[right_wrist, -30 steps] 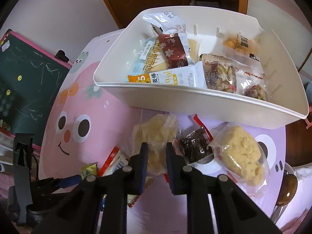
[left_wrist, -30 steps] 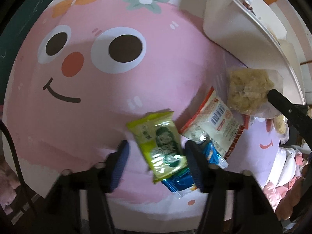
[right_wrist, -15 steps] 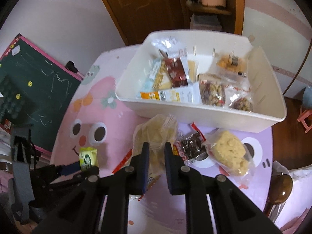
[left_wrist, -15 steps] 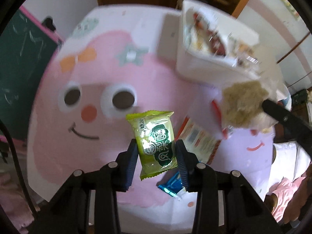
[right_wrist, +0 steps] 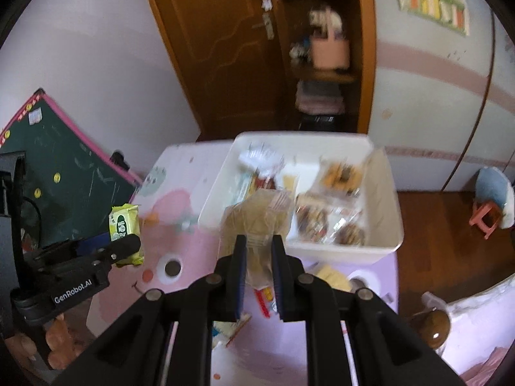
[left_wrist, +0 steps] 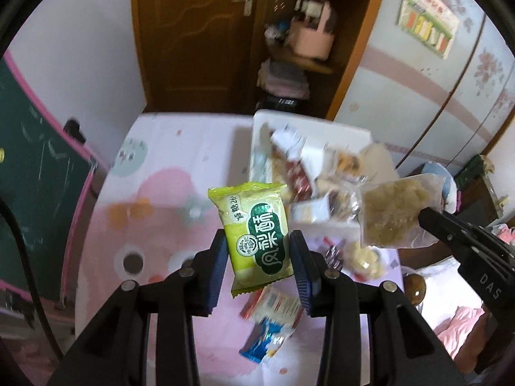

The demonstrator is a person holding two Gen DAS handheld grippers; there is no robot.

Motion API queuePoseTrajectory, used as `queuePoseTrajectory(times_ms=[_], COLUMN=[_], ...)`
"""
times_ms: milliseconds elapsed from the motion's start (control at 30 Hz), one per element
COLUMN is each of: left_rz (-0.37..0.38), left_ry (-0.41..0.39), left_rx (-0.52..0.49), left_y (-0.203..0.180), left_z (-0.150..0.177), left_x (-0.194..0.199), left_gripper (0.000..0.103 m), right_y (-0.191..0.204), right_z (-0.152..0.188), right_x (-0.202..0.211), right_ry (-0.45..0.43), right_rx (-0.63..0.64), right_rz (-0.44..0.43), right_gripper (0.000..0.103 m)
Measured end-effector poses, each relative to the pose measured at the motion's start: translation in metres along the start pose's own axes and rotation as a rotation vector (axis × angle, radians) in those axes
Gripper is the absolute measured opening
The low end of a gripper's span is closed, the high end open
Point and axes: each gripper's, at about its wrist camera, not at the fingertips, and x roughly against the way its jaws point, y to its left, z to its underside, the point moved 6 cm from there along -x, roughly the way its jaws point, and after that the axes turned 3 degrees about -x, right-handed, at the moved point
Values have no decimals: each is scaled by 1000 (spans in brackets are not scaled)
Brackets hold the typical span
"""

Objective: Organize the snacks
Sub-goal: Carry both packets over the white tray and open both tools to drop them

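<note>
green packet (left_wrist: 257, 233): sealed foil pillow pack, held upright in the air between the pads of the left gripper (left_wrist: 259, 265), jaws narrowed onto its lower half, above the pink table (left_wrist: 154, 193); likely light, crinkly and a little slippery, with crumbly contents, so best gripped across the flat body and not squeezed hard. clear bag (right_wrist: 259, 222): thin film around a pale crumbly cake, hanging upright from the right gripper (right_wrist: 259, 252), jaws pinched nearly together on its lower film edge; probably soft, fragile and inclined to swing; hold by the seam or film margin, not the cake. white bin (right_wrist: 383, 247): beyond both grippers on the far side of the table, already holding several wrapped snacks, blurred. loose snacks on the table: red-and-white packet (left_wrist: 276, 302) and blue packet (left_wrist: 262, 342) below the left gripper, a pale cake bag (right_wrist: 331, 276) just before the bin. surroundings: green chalkboard (right_wrist: 64, 173) at left, brown door (left_wrist: 193, 32) behind.
</note>
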Motion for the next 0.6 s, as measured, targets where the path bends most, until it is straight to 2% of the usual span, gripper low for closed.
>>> queuePoseTrajectory(times_ms=[300, 600], left_rz=[32, 39], left_ry=[-110, -135], left_rx=[-86, -161], left_y=[-28, -60], left_z=[-69, -116], left_x=[19, -5], left_gripper=[37, 37], right_y=[-13, -25], right_z=[-64, -98], right_x=[43, 35], right_ry=[-163, -207], right_rx=[-37, -81], right_rz=[64, 133], right_gripper=[14, 14])
